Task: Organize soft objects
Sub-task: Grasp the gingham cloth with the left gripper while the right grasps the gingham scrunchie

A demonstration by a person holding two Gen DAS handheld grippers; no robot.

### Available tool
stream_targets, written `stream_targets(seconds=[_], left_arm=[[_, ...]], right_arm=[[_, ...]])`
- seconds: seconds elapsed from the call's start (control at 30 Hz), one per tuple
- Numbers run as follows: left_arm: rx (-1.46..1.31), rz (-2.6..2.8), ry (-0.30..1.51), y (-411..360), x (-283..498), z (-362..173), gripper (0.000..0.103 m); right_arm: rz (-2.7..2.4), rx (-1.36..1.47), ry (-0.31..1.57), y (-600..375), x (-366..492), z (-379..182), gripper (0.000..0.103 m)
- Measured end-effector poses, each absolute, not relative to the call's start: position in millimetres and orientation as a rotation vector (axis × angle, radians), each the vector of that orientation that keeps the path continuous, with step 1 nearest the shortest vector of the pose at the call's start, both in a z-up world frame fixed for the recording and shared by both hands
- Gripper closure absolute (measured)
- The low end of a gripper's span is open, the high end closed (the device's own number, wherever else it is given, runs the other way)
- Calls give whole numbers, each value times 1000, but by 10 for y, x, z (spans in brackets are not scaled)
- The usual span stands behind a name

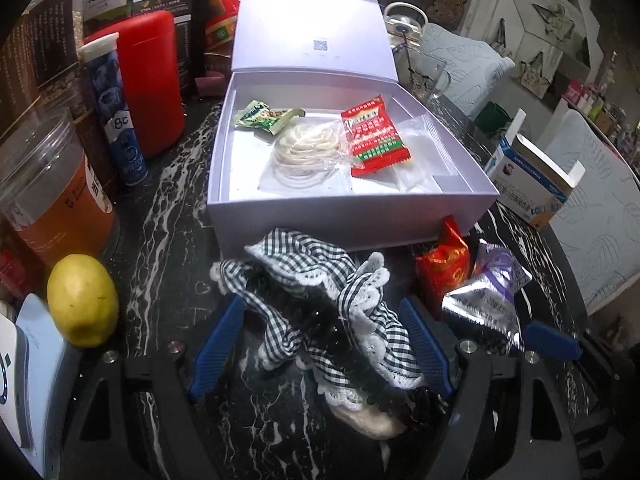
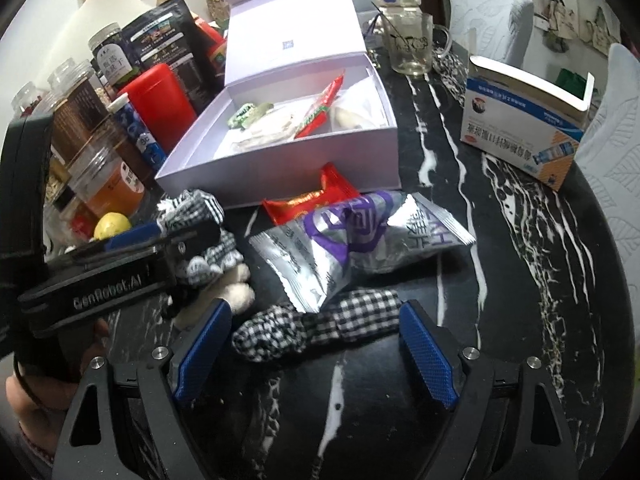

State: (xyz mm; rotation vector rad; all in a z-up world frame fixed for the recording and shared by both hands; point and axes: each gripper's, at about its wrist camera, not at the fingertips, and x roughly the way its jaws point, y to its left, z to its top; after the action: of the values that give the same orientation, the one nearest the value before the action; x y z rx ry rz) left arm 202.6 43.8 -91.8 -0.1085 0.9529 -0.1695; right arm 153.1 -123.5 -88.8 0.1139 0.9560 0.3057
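A black-and-white gingham plush toy with lace trim (image 1: 320, 304) lies on the black marble table in front of an open lilac box (image 1: 340, 224). My left gripper (image 1: 320, 340) is open, its blue fingers either side of the toy. In the right wrist view a gingham part of the toy (image 2: 316, 328) lies between the open fingers of my right gripper (image 2: 316, 344). A silver-purple foil pouch (image 2: 352, 248) and a red packet (image 2: 308, 200) lie just beyond. The box (image 2: 280, 184) holds a red sachet (image 1: 374, 136), a green sachet (image 1: 266, 116) and a bagged white coil (image 1: 308, 152).
Left of the box stand a red canister (image 1: 150, 84), a blue tube (image 1: 118, 116), an orange-filled plastic cup (image 1: 52, 192) and jars; a lemon (image 1: 82, 300) lies near. A blue-white carton (image 2: 524, 120) and a glass mug (image 2: 412, 44) stand on the right. The left gripper's body (image 2: 112, 276) shows at left.
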Motion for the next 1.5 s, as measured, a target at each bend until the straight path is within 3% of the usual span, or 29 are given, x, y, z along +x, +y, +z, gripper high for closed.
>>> stream_targets(seconds=[0.4,0.67,0.77,1.03,1.2,1.27,1.5], left_arm=[[-58,-73,959,826,1692,-836,23],[-116,-97,935,954,1525,-743,23],[-120,-130,928,885,1561,-758,23],[-105,-185,967,724,1749,-905,23],[-46,-151,986,679,1839,-970,23],[-50,-143,998,689,1857,-1012,23],[-74,-115,1022,724,1916,-1121,23]], right_arm=[[290,52,972,-1172,1461,-1028,26],[270,45,990,-1334,1338,-1042,57],[254,-9,970,-1356,1265,-1011,61],[201,57,983,-1564,1298,-1006,60],[172,122,988,-1606,1400,-1006,51],[163,143,991,-1608,1427,-1013,43],[169,179,986,-1619,1526,-964,43]])
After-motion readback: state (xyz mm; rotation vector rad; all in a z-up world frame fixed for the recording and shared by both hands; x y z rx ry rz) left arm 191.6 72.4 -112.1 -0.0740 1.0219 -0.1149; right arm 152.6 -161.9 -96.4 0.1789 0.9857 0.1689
